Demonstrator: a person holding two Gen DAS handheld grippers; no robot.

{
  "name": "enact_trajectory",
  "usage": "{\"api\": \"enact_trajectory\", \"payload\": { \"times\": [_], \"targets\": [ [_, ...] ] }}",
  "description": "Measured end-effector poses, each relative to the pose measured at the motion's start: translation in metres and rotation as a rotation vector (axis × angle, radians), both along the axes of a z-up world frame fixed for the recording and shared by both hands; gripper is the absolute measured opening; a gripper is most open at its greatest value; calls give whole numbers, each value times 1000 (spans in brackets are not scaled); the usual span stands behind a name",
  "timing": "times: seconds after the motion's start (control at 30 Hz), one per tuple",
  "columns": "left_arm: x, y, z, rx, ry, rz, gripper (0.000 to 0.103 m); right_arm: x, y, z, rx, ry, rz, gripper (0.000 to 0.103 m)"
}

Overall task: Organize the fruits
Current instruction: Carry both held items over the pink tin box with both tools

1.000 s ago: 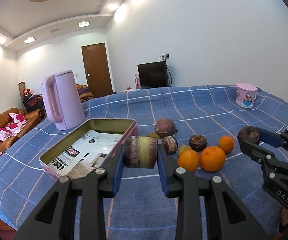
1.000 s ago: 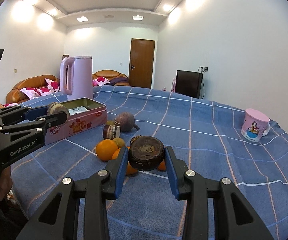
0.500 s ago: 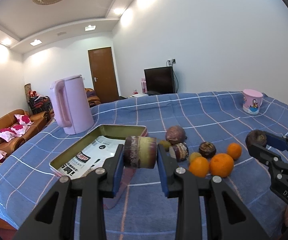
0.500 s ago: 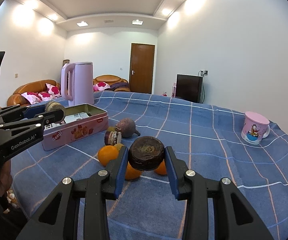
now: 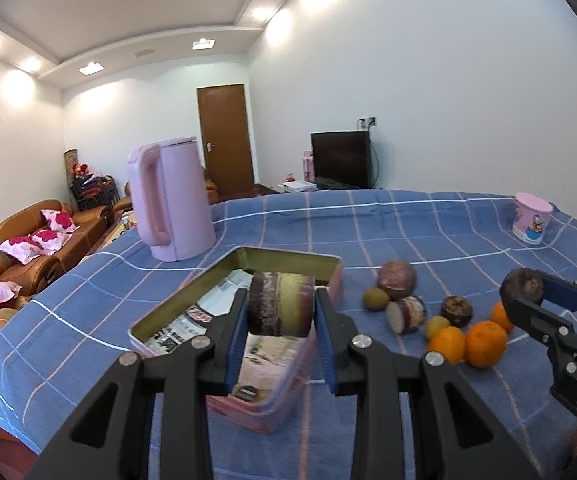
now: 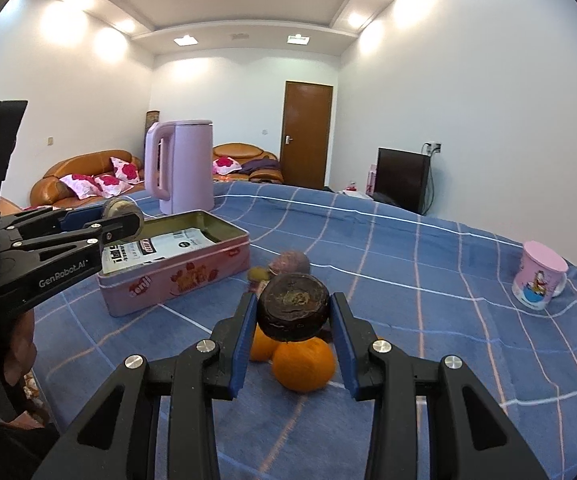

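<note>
Blue-padded left gripper (image 5: pixel 281 312) clamped on cut fruit piece (image 5: pixel 281 304), held above near end of pink tin (image 5: pixel 288 396). Right gripper (image 6: pixel 293 316) clamped on dark round fruit (image 6: pixel 293 306), above oranges (image 6: pixel 303 364) on blue checked cloth (image 6: pixel 408 280). Remaining fruits right of tin. Pink kettle (image 5: pixel 170 198) far left, pink mug (image 5: pixel 532 218) far right.

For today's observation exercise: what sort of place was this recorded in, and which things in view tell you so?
Most likely a home living room: brown sofas with pink cushions, a television by the wall, and a pink kettle on a table covered with blue checked cloth.
</note>
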State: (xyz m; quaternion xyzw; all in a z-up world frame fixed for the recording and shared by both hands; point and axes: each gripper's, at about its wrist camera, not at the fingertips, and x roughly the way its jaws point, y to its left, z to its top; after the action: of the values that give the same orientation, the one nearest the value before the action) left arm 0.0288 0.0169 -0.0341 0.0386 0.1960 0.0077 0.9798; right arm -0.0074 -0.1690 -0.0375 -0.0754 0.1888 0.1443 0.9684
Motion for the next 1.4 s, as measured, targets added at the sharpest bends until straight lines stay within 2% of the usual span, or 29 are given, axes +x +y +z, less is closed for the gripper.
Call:
{"api": "enact_trajectory", "payload": {
  "times": [0.2,0.6,0.83,1.4],
  "targets": [
    [15,21,-1,-12,23,40,33,19,24,8,-11,15,57,39],
    [47,51,-3,-33,78,46,33,65,72,10,1,88,143,39],
    [66,63,-8,-45,119,51,33,90,92,5,25,141,169,39],
    [99,75,-18,-42,205,56,33,124,129,-6,-4,218,190,39]
  ]
}}
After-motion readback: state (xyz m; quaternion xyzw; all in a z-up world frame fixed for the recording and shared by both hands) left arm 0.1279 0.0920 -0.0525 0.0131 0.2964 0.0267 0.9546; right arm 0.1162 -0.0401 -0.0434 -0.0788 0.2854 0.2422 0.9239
